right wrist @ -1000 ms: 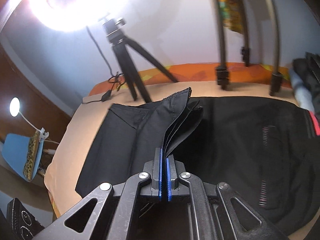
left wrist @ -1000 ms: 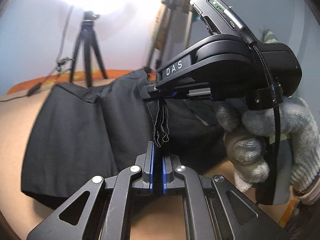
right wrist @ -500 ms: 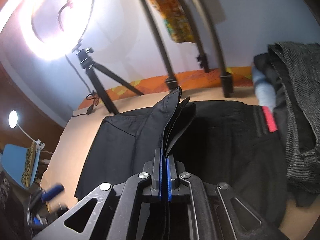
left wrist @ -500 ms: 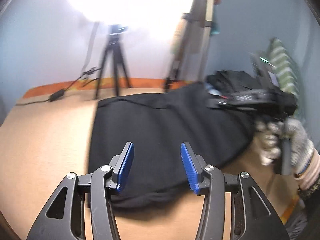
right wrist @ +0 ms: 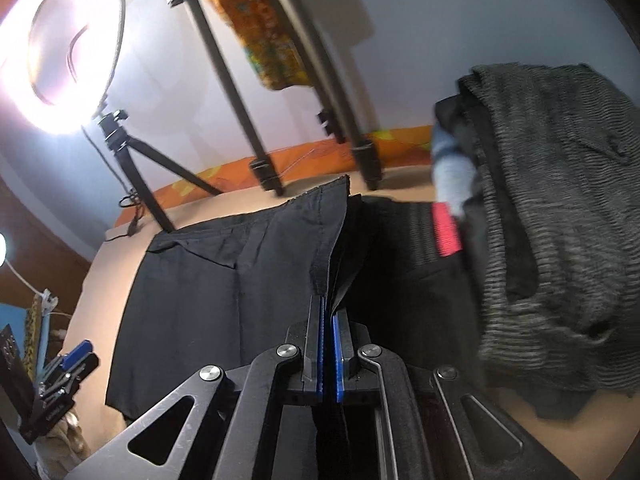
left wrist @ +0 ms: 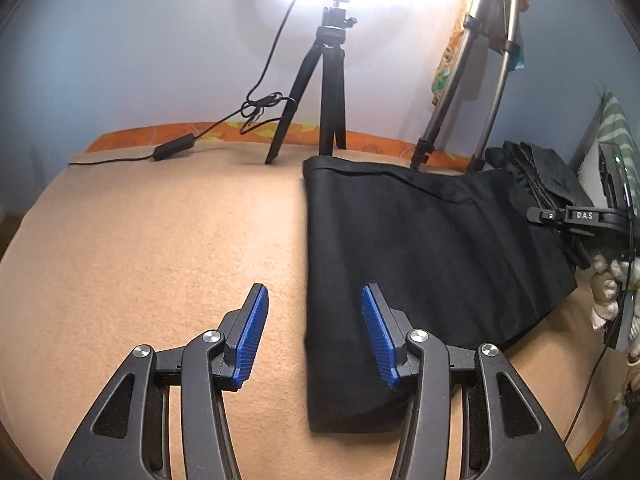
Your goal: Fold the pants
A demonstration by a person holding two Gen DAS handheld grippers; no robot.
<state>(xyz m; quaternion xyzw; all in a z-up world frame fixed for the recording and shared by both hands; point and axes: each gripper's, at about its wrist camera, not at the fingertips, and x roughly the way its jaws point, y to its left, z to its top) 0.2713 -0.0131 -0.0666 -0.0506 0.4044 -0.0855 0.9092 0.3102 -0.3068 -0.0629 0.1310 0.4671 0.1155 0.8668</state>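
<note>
The black pants point(left wrist: 420, 248) lie folded on the tan surface point(left wrist: 160, 248). The left gripper point(left wrist: 314, 334) has its jaws apart over their left edge, gripping nothing. The right gripper point(right wrist: 328, 354) clamps a fabric edge. The pile at right point(right wrist: 560, 220) is blurred, probably other garments.

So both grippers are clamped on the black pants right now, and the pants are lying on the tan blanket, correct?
Not quite. Only the right gripper is clamped on the black pants; the right wrist view shows the fabric pinched between its pads. The left gripper is open with nothing between its fingers, as the left wrist view shows. The pants do lie on the tan blanket.
</note>
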